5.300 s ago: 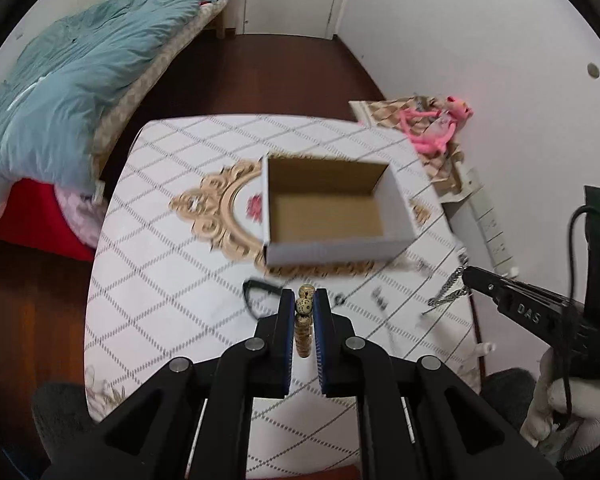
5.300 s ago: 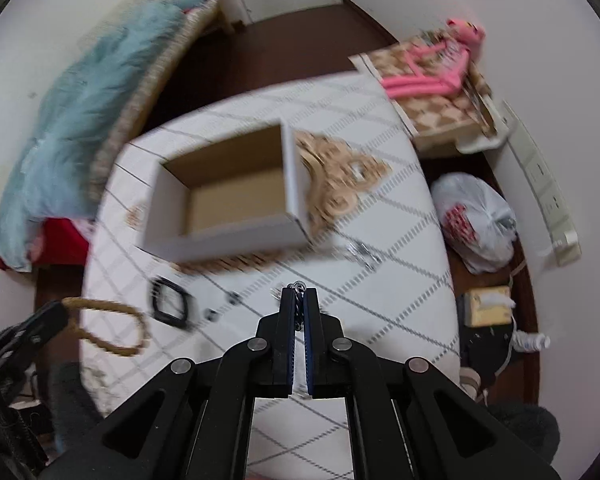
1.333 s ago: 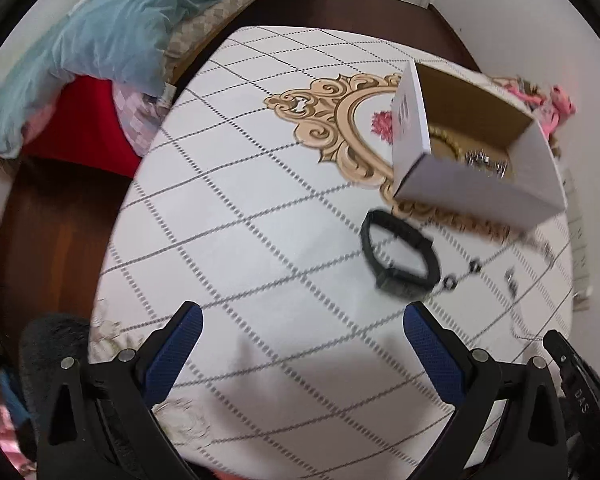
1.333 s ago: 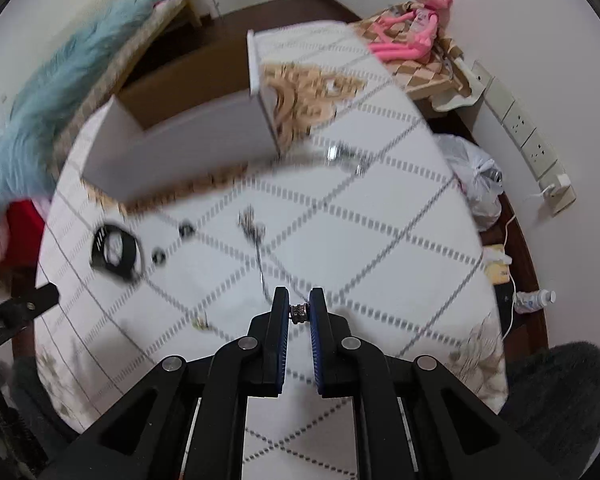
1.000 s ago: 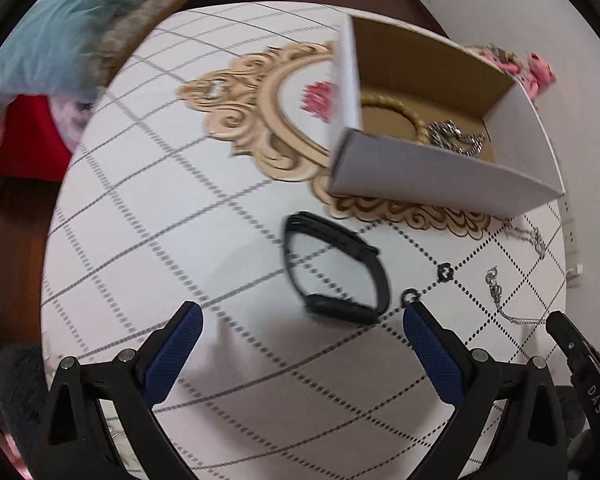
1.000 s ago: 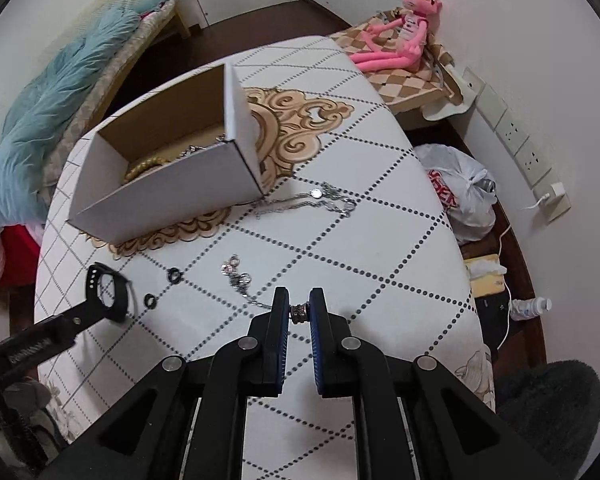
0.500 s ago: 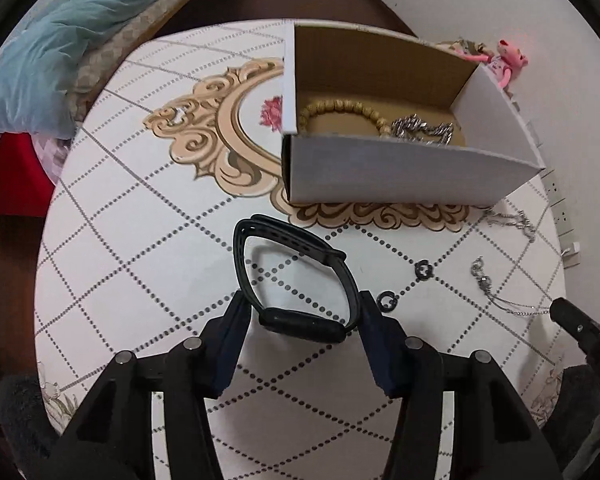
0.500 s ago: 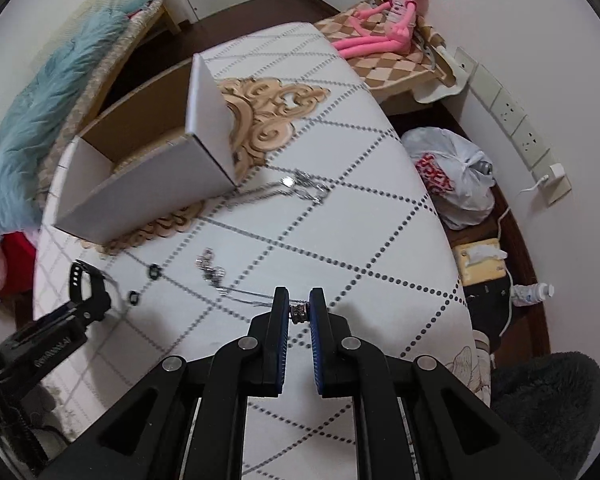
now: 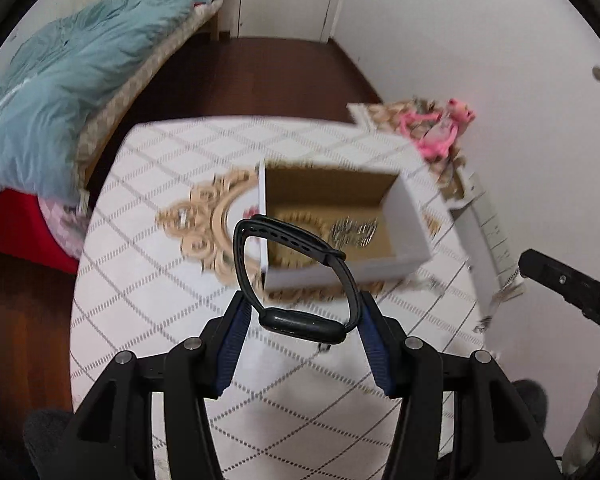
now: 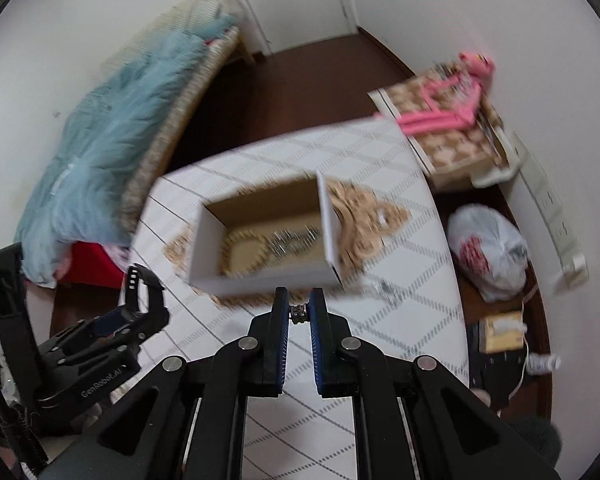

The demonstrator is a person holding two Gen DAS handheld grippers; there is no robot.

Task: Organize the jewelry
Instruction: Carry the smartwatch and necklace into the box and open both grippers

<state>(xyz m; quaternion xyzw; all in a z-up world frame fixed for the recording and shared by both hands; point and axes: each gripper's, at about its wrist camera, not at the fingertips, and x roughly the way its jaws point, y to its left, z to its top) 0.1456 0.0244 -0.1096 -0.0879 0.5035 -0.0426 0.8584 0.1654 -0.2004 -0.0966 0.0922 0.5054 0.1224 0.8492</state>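
Fingers (image 9: pixel 238 322) of the left gripper (image 9: pixel 300 320) clamp a black smartwatch (image 9: pixel 296 276) above the tabletop (image 9: pixel 148 280), short of the cardboard box (image 9: pixel 410 236). Right gripper (image 10: pixel 299 314) pinches a thin chain's bead (image 10: pixel 299 313); the dangling chain could snag the box wall.

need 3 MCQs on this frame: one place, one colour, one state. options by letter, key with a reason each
1. Where is the beaded tan bracelet?
A. inside the open white cardboard box
B. on the bed
C. in the right tongs

2. What colour is the watch-style wristband in the left tongs?
A. pink
B. black
C. silver

3. What state are the right tongs in?
A. wide open, nothing between them
B. out of view
C. shut on a small metal chain piece

Key: 1 A, the beads lie on the box floor beside a silver chain. 2 B, band and body are both black. 3 C, the blue pads pinch a small metal link.
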